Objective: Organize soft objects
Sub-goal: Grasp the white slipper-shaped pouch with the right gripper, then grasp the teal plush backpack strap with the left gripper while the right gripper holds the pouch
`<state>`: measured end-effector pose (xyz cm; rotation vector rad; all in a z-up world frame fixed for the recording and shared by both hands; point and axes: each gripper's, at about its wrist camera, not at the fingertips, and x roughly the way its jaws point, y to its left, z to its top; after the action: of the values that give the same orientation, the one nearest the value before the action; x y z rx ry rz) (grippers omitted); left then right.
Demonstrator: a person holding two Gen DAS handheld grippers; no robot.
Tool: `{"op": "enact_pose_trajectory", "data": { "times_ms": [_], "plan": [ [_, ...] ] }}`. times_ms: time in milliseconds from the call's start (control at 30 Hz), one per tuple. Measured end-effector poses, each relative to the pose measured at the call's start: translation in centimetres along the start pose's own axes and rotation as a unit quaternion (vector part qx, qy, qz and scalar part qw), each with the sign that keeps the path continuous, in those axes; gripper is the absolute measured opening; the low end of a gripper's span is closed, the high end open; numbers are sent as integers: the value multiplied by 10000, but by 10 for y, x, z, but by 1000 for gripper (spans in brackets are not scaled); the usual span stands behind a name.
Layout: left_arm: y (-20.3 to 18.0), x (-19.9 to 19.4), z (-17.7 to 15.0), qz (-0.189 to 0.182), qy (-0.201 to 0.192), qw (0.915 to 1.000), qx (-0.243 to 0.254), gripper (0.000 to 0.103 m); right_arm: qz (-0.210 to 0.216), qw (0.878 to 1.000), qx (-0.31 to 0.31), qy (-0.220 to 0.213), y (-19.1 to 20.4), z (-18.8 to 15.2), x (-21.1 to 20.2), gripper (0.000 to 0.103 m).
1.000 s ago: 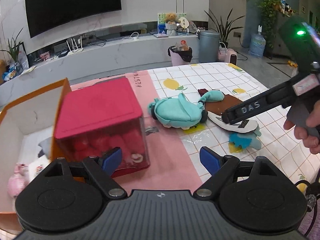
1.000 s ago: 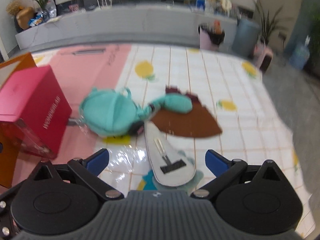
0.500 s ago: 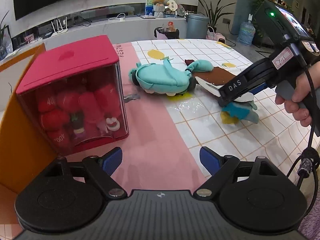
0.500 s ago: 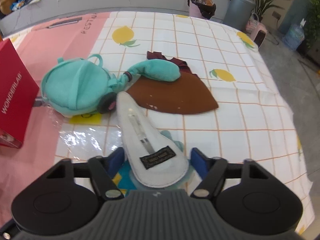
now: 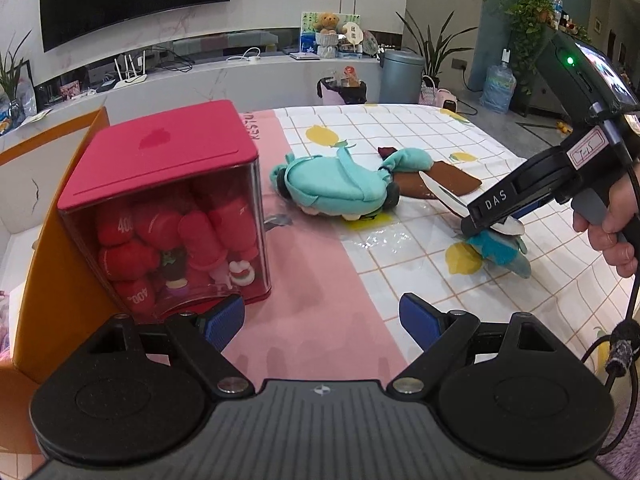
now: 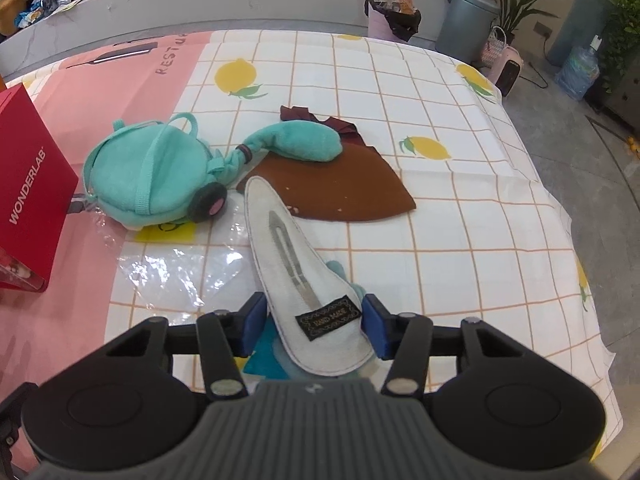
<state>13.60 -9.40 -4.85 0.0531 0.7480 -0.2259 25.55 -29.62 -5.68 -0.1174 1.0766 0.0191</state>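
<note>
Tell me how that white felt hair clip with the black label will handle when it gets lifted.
The white felt hair clip likely lifts stiffly: a metal snap clip runs along it. It looks thin and flat, so probably light. The right gripper is closing across its wide end; the soft teal plush piece beneath may come along.

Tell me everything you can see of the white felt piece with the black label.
The white felt piece is a flat teardrop with a stitched edge, its narrow tip pointing toward the teal plush. A metal snap clip runs along its middle, and a black label with gold lettering sits near the wide end. It lies on a teal-blue soft piece on the checked cloth. The right gripper straddles its wide end, fingers closing, close beside its edges.
</note>
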Motion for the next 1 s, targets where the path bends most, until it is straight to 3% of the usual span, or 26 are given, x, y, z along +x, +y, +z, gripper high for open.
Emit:
{"op": "enact_pose_trajectory", "data": {
  "times_ms": [233,400,533,633,800,1000],
  "plan": [
    [-15,6,12,2,-4,10000,63,102,-49,9997,214,124,-12,4,10,56],
    [-32,13,26,41,-132,9992,385,102,15,9994,255,220,-26,7,20,61],
    [-39,26,43,100,-134,9996,232,102,75,9986,440,293,-37,6,28,64],
    [-40,40,56,190,-150,9997,3,102,20,9984,411,376,-41,7,33,74],
    [-45,58,75,387,-378,9983,-236,103,195,9983,414,354,-53,10,33,56],
    [-66,68,83,328,-215,9992,51,102,205,9985,355,359,-56,10,32,50]
  ]
}}
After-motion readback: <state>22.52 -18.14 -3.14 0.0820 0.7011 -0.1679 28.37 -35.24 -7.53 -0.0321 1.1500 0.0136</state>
